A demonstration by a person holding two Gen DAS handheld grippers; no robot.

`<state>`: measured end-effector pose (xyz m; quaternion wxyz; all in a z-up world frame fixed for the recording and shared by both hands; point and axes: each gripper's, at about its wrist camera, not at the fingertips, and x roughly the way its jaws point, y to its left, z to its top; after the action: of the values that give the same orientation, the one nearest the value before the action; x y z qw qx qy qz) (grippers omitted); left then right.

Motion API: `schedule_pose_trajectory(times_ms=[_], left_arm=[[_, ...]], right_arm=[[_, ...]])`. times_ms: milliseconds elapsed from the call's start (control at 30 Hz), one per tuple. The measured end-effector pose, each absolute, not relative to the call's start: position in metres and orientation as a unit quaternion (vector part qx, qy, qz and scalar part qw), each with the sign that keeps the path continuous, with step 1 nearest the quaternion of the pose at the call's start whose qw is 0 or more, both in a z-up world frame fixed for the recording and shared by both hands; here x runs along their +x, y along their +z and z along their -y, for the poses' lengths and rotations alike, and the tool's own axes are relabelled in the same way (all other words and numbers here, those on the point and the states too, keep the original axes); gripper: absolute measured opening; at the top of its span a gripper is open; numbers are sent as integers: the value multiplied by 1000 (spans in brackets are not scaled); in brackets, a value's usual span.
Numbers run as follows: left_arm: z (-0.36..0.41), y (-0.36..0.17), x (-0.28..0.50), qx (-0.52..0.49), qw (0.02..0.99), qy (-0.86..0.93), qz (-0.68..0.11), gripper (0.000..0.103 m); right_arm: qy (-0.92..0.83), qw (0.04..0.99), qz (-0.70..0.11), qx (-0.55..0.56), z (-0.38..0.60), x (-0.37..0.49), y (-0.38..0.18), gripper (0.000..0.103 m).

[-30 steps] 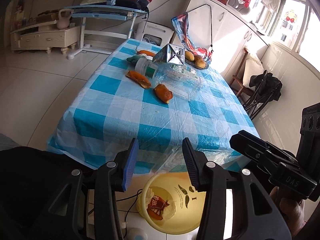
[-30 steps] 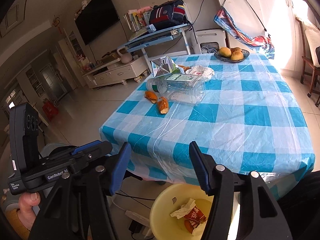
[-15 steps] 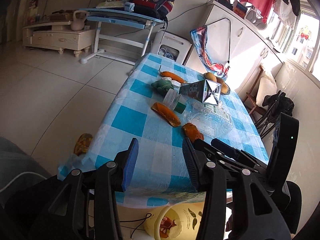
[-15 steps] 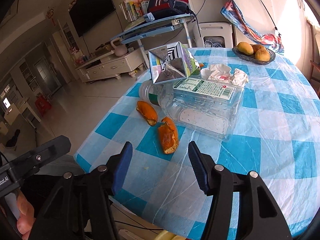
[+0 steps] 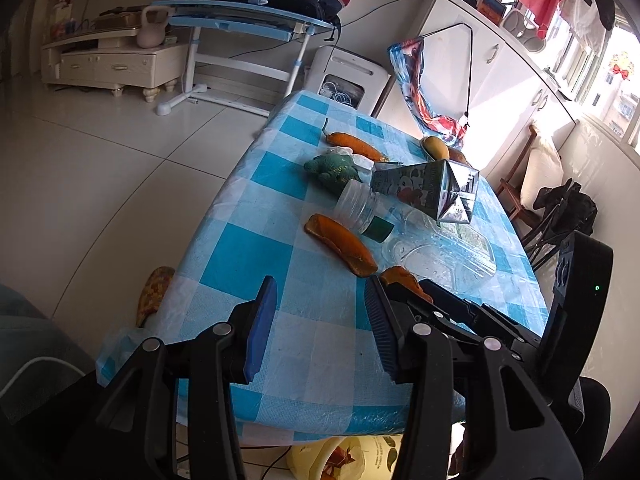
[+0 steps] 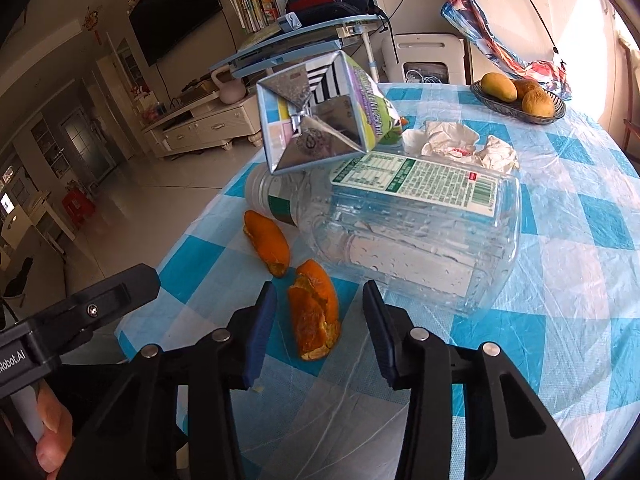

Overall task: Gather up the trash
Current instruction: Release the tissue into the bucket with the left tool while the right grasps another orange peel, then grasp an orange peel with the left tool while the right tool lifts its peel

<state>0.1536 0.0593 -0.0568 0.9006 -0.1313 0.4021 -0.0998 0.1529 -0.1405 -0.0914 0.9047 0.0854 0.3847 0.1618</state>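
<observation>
The big plastic bottle [image 6: 412, 232] is the landmark: clear, ribbed, beaded with droplets inside, lying on its side on the blue-and-white checked tablecloth [image 6: 580, 320], which has a glossy, wrinkled film. A silver-bottomed carton [image 6: 320, 120] leans tilted against the bottle's upper side. Crumpled white tissue [image 6: 460, 144] lies just behind the bottle, and a dark wire bowl of yellow-brown fruit [image 6: 520, 98] sits farther back. In front of the bottle lie two curled orange peels: the near peel [image 6: 314, 320], rough and cracked, and the far peel [image 6: 268, 244] by the bottle's neck.

The right gripper [image 6: 318, 320] has its blue-padded jaws apart, straddling the near peel without touching it. The left gripper [image 5: 320, 324] is also spread wide, holding nothing, over the tablecloth's near edge; a yellow bin [image 5: 340, 456] shows below it.

Since half a second ago the right gripper has closed in, from short of the near peel to around it.
</observation>
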Motion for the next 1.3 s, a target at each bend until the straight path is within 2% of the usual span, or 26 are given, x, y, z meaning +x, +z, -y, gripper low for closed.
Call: schedule_pose_trajectory(times_ms=[167,800,833,867,967,1067,1300], left_arm=[[-45,-63,178,-123,898,-102,-410,44],[-7,-85,224,-90,896,-104,-423,44],[-7,-85,224,-89,896,-106,-422,38],[-6,-86,225,-89,894,-111,-424,27],[-6,-88,226,-90,894,-119,-423,21],[-5,-87,223,-89,894,-124,-422,16],[-11,-83,208,-95,894,-128,-418,14]], right_arm=[[174,902,-388,72,143,148,-91,24],[174,896,-398,89,185,123,-85,21],[171,898,-397,88,187,123,-84,21],[169,899,-396,85,188,122,-84,21],[163,899,-396,85,193,124,-86,21],[159,899,-398,90,197,124,-87,21],[158,901,-392,102,204,112,-84,21]])
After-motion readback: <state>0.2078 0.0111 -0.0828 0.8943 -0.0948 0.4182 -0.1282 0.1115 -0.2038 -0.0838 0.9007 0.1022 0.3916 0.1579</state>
